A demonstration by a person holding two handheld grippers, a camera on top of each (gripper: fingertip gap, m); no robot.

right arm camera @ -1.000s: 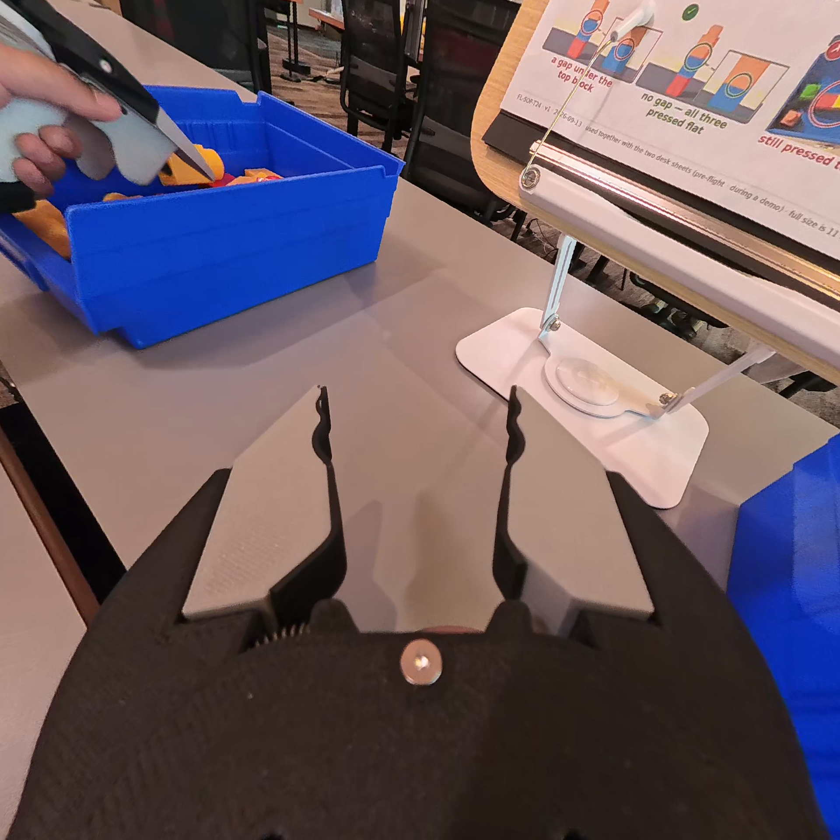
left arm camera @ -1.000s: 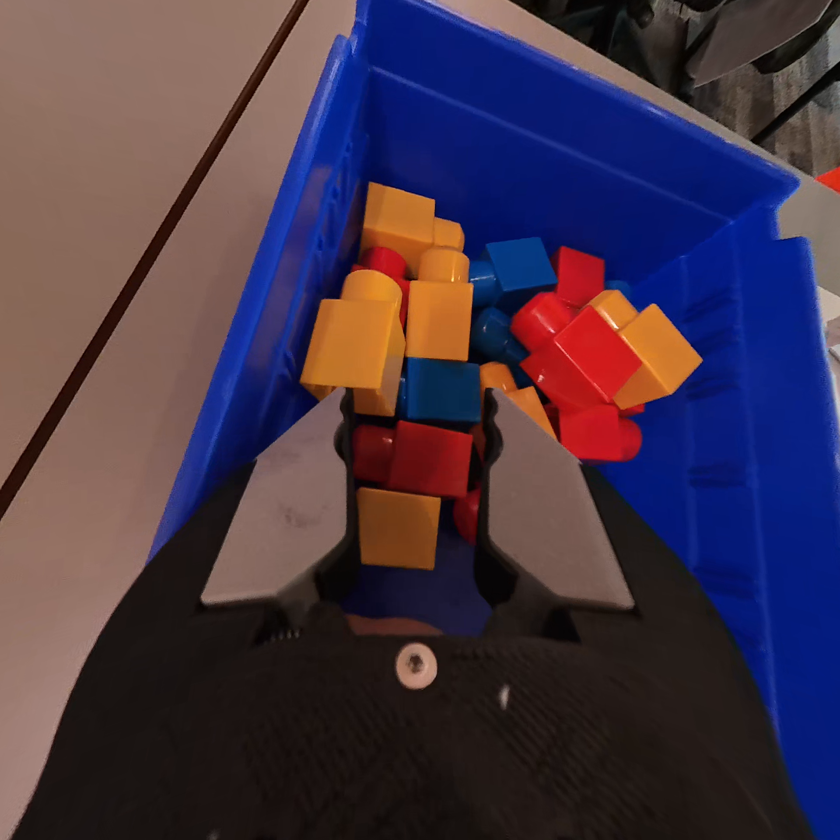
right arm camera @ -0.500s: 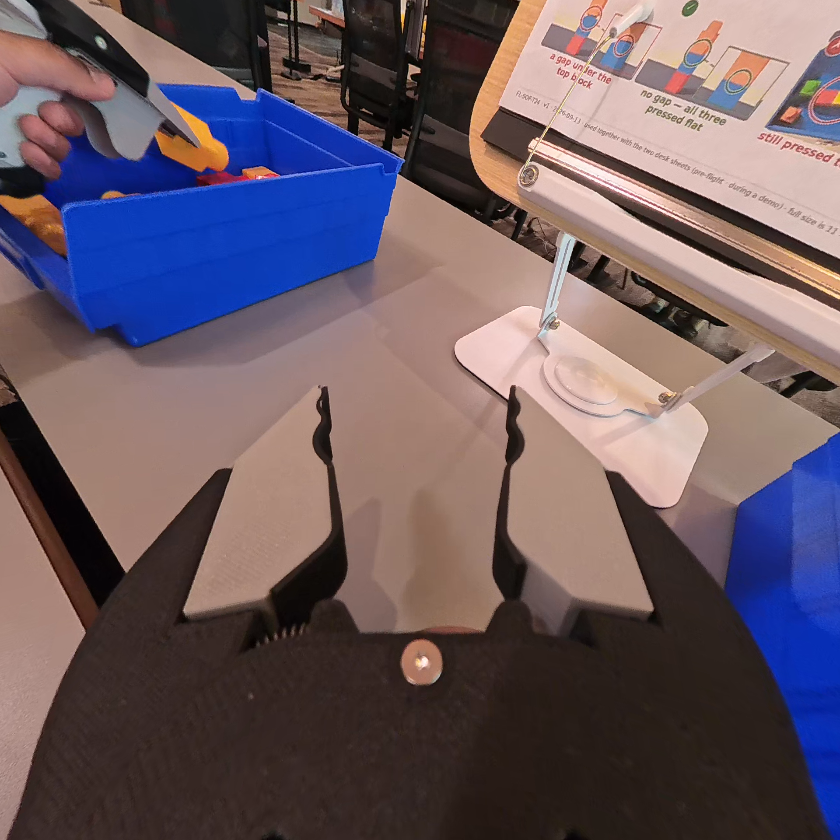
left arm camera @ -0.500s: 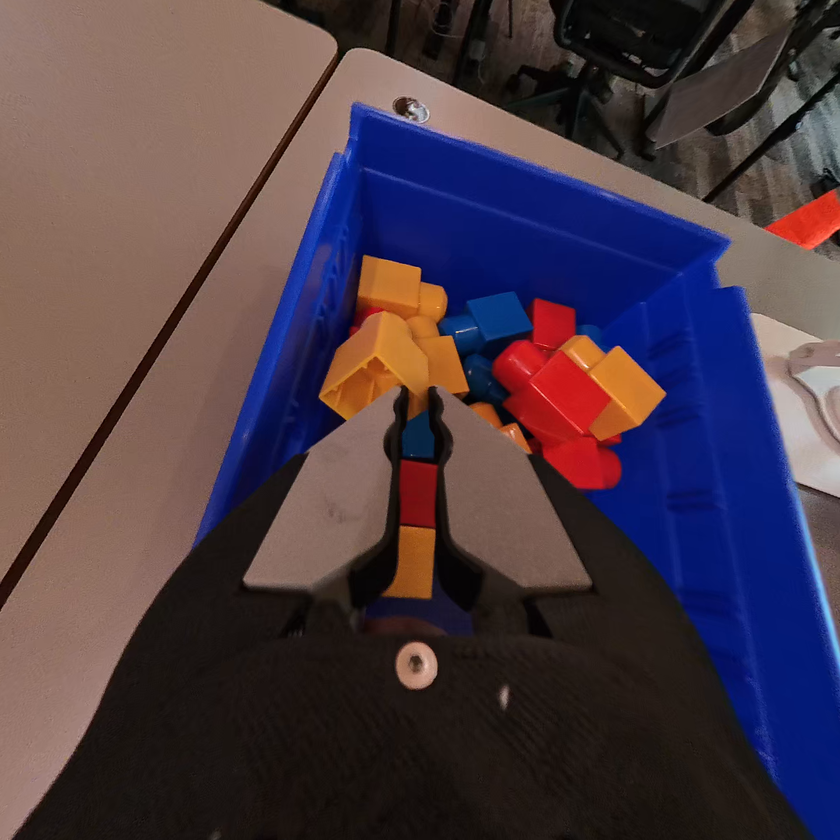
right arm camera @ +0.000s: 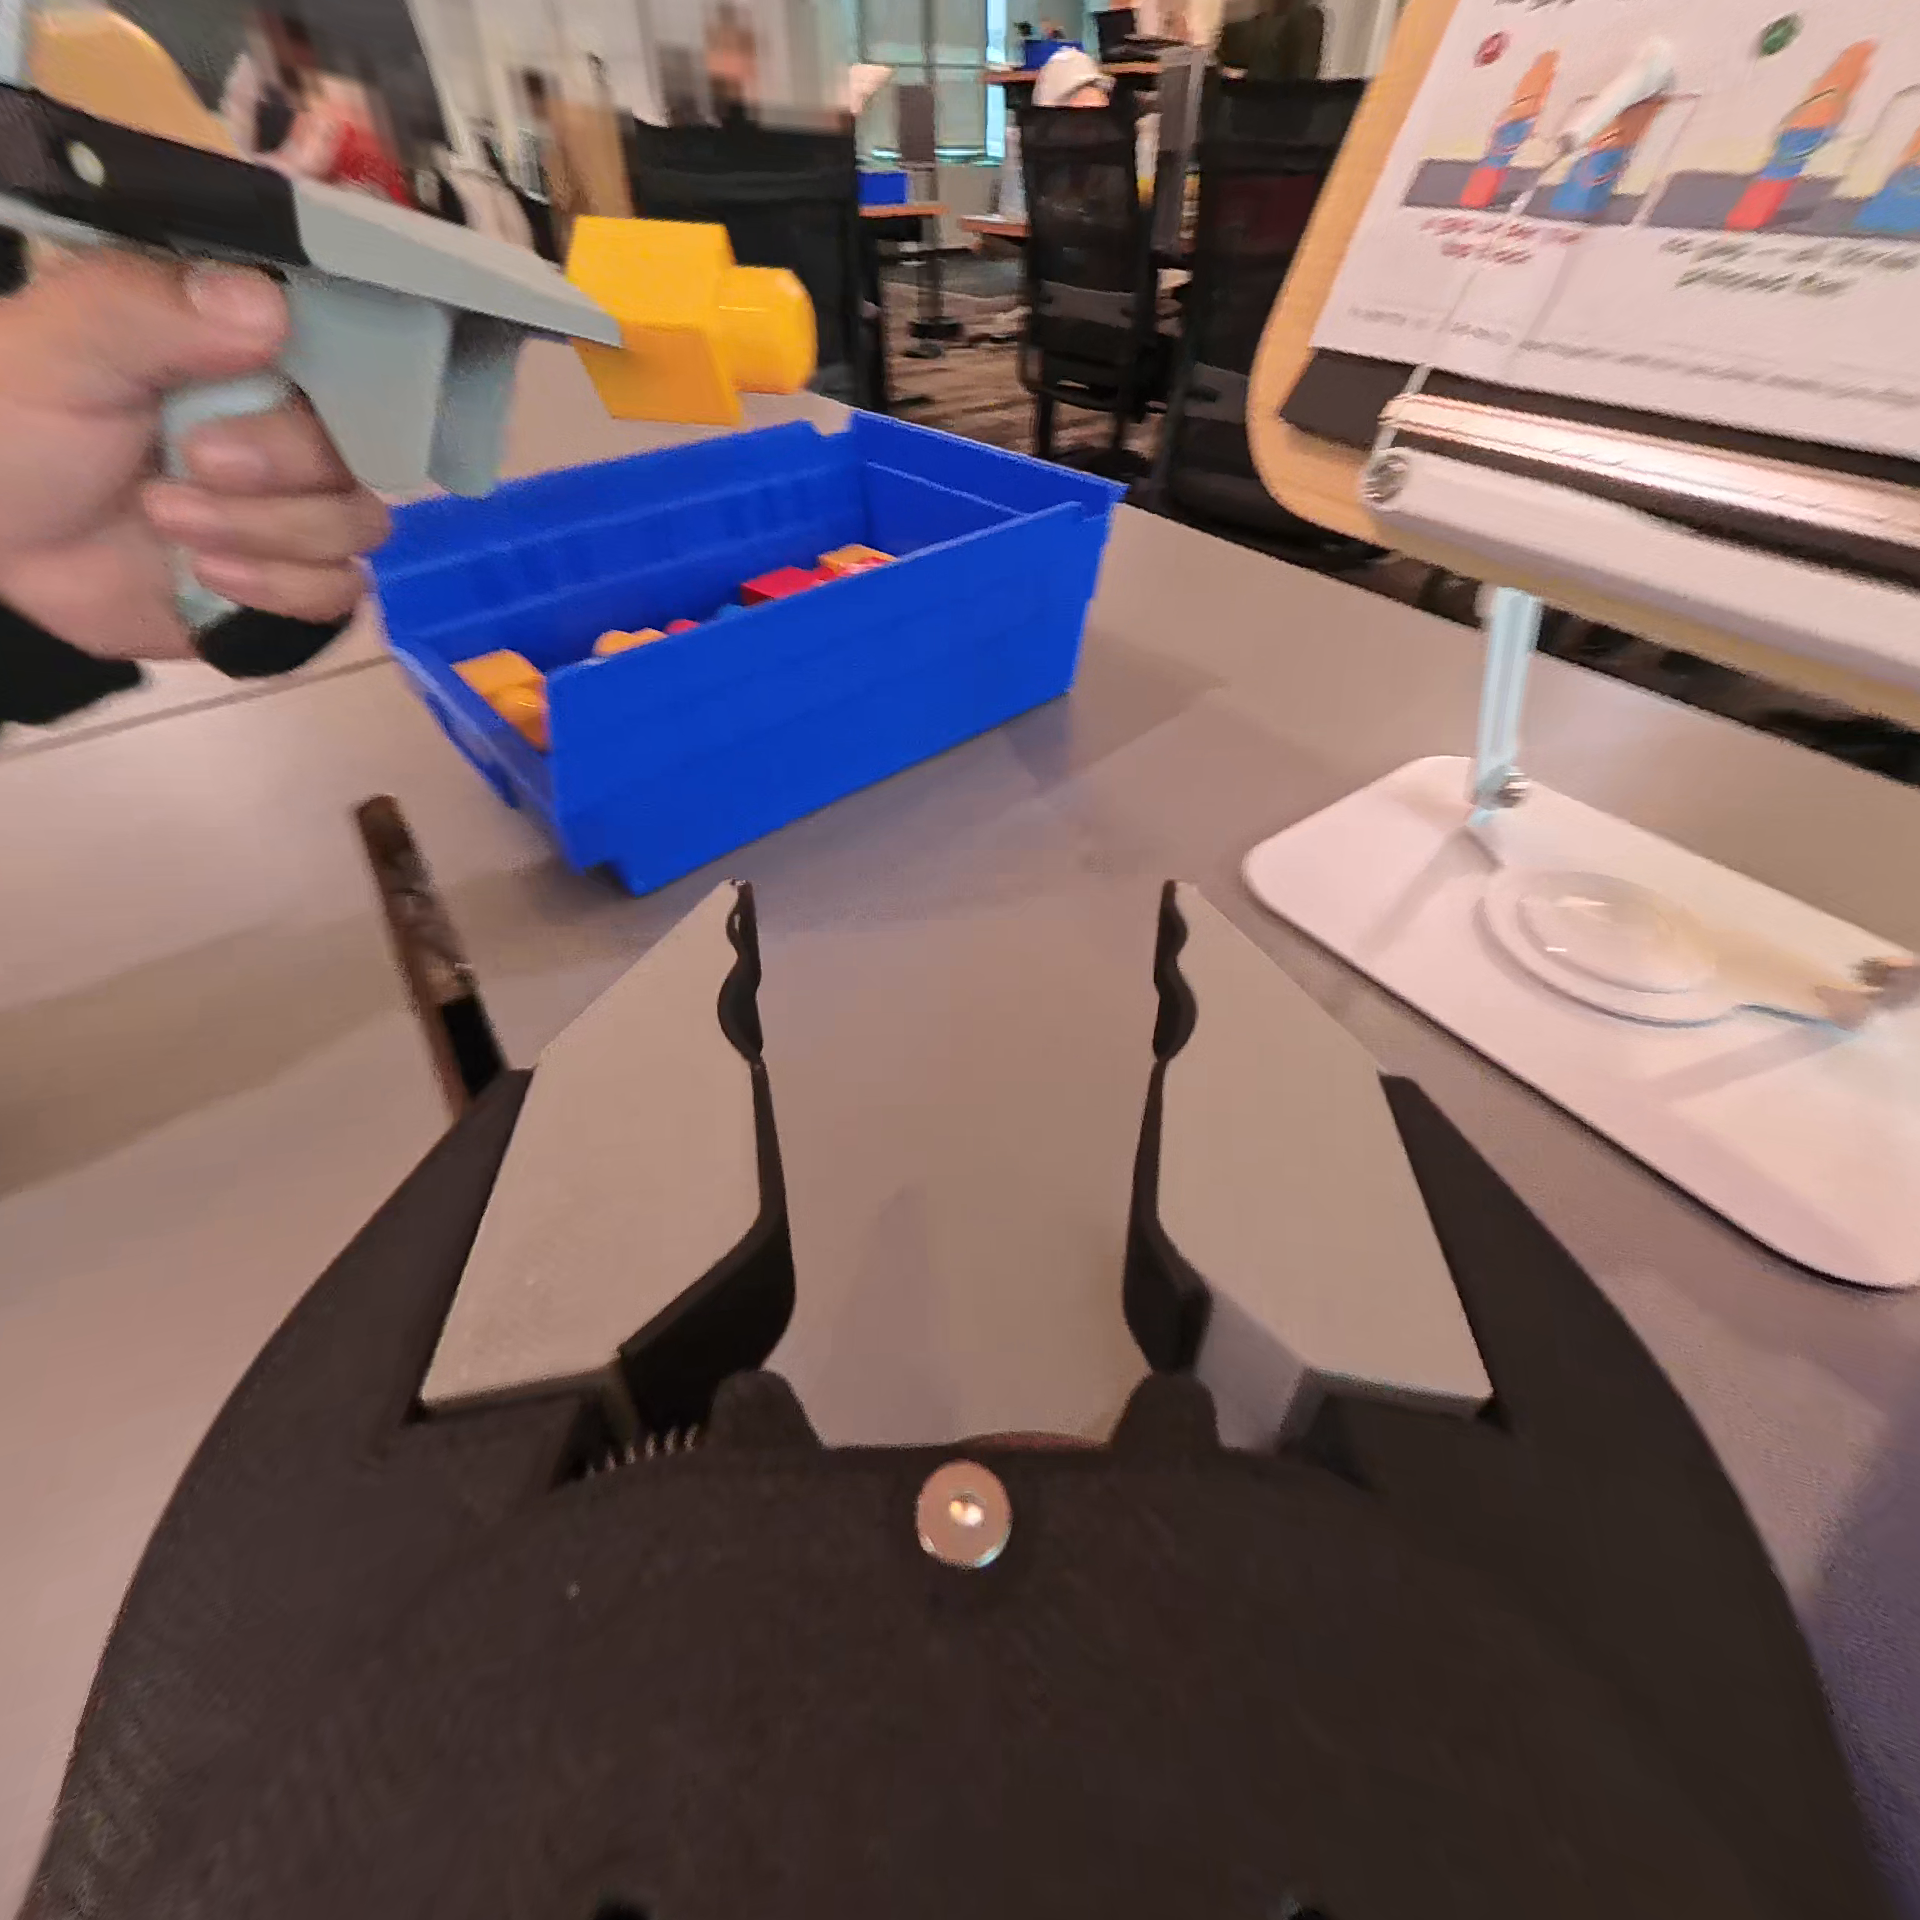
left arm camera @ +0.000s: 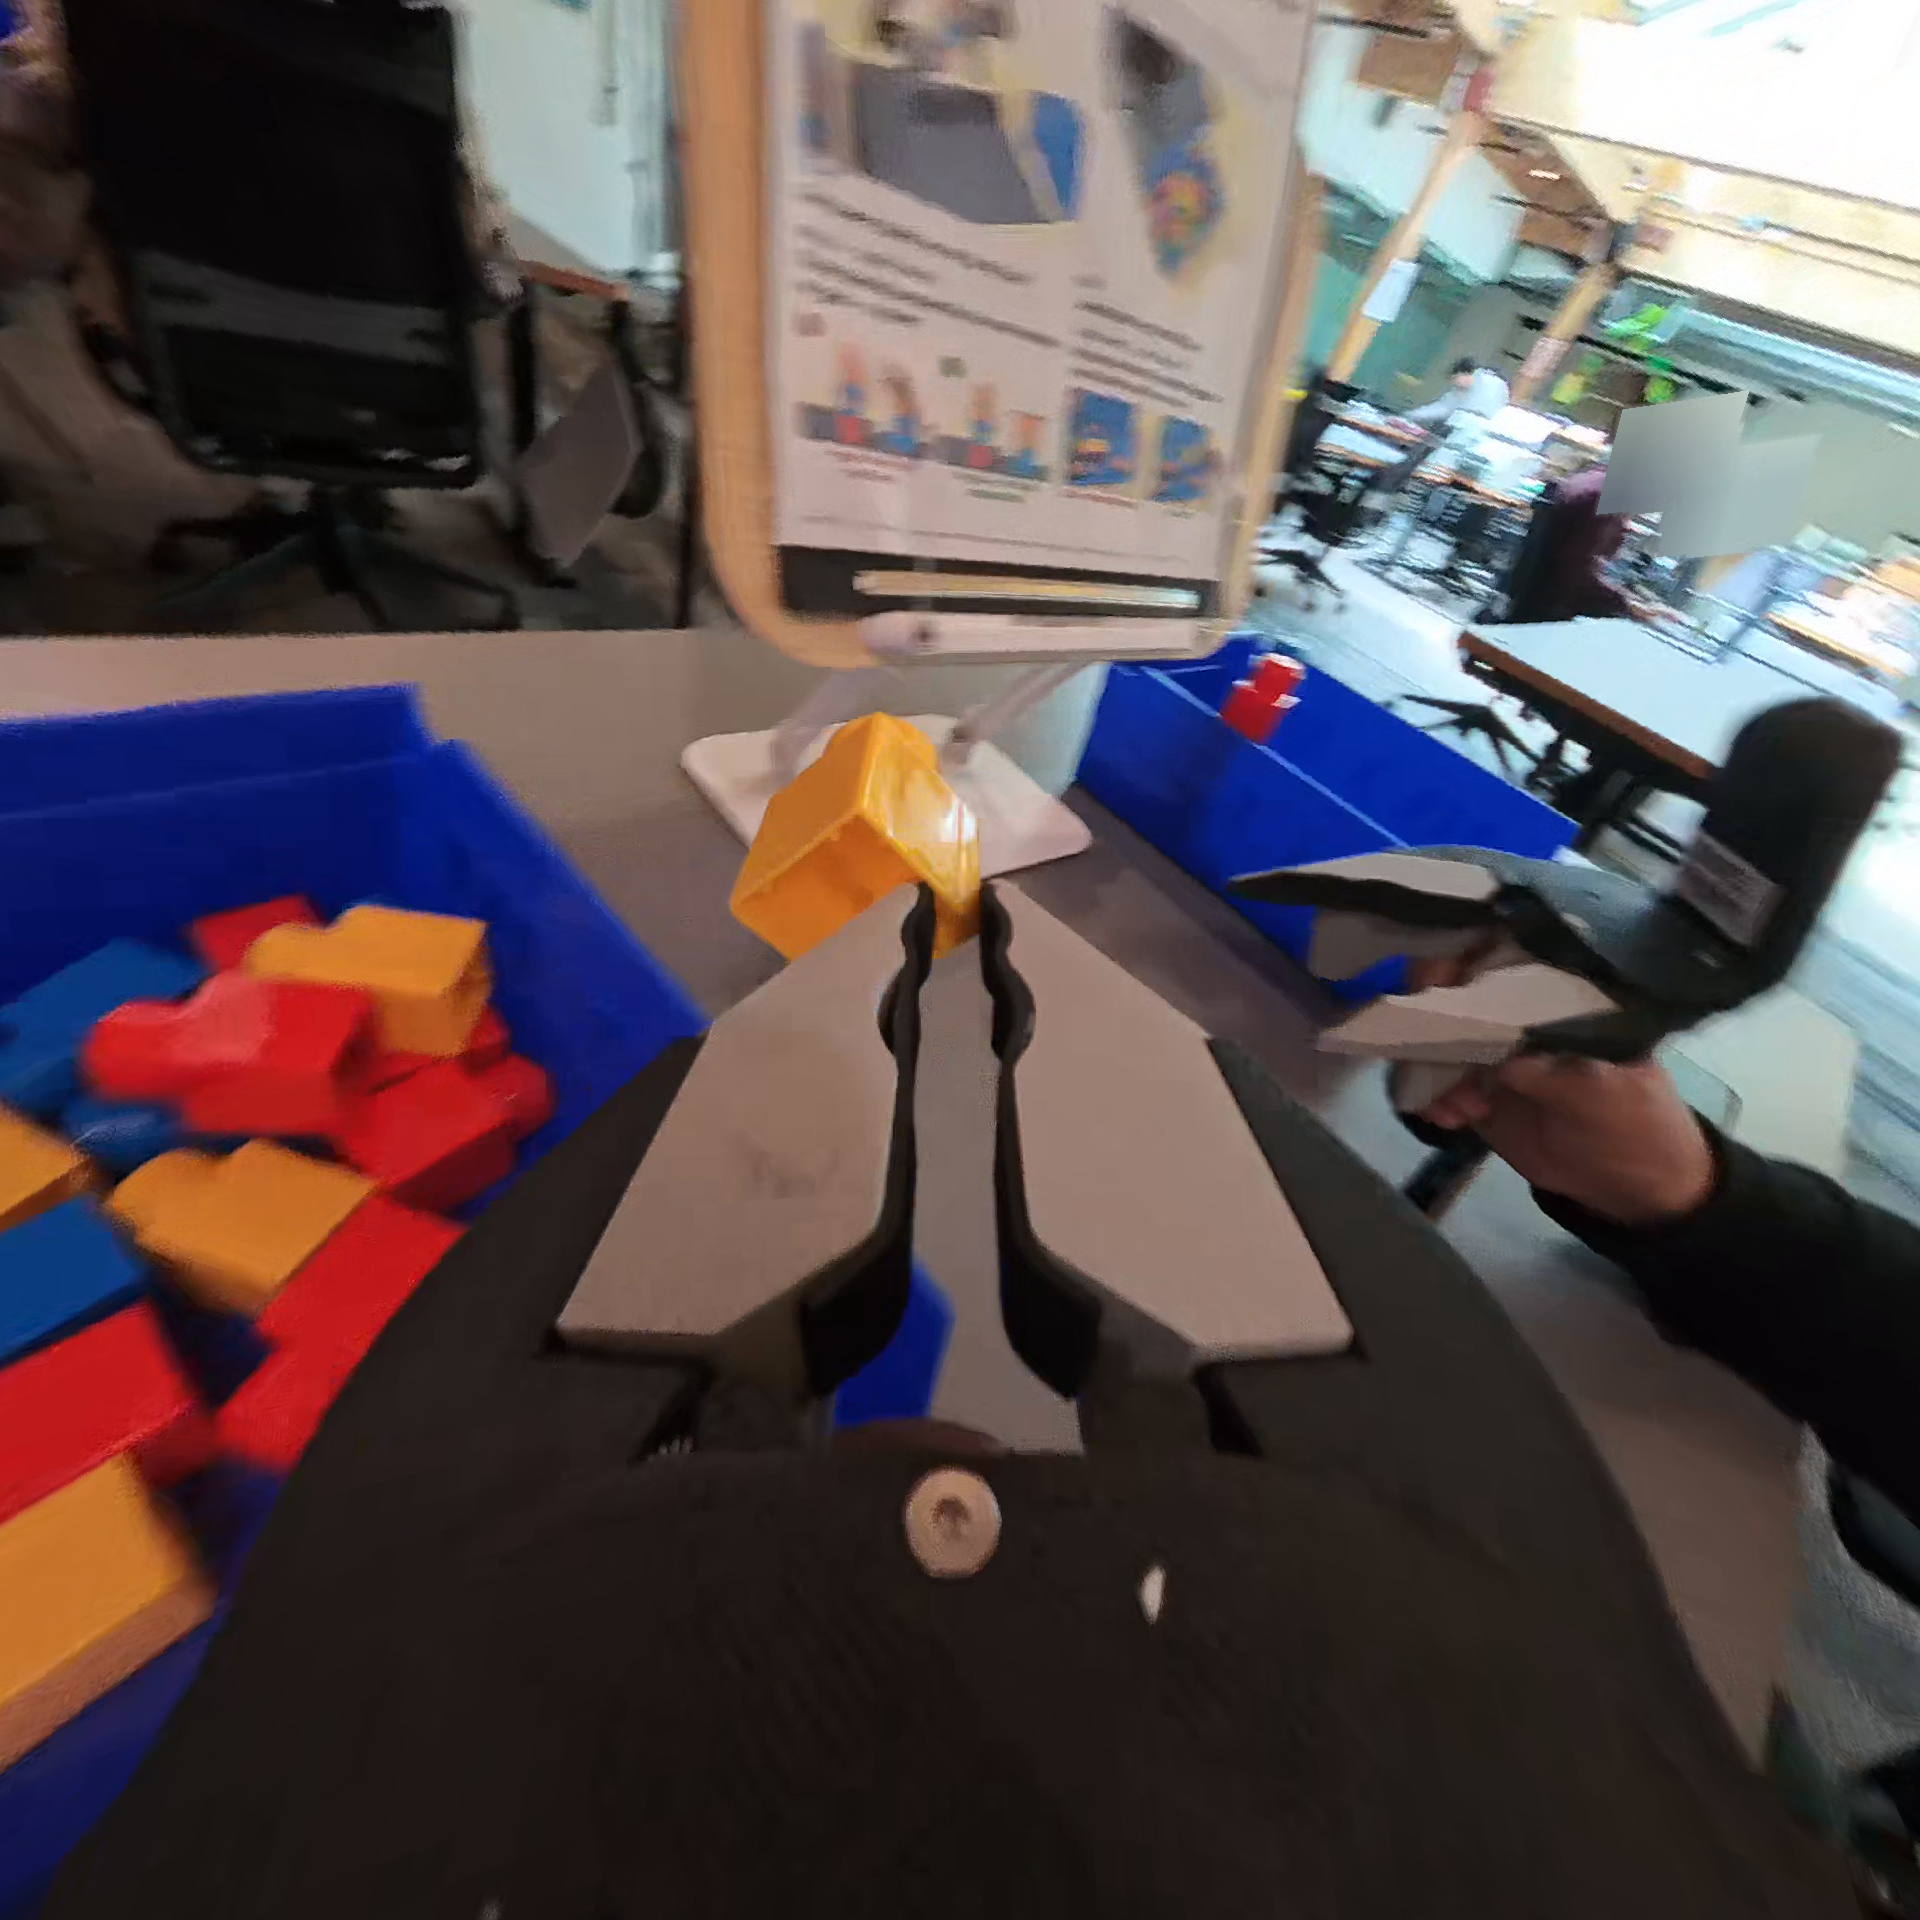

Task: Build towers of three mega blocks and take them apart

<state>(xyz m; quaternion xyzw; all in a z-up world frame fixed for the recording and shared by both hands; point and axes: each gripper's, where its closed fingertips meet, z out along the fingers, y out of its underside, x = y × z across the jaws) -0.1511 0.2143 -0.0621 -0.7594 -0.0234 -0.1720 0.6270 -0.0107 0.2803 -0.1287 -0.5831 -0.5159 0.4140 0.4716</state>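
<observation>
My left gripper (left arm camera: 951, 914) pinches 1 yellow block (left arm camera: 852, 836) in the air, beside the blue bin (left arm camera: 312, 790) of blocks.

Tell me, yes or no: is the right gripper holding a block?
No, the right gripper is open and empty above the grey table.
</observation>
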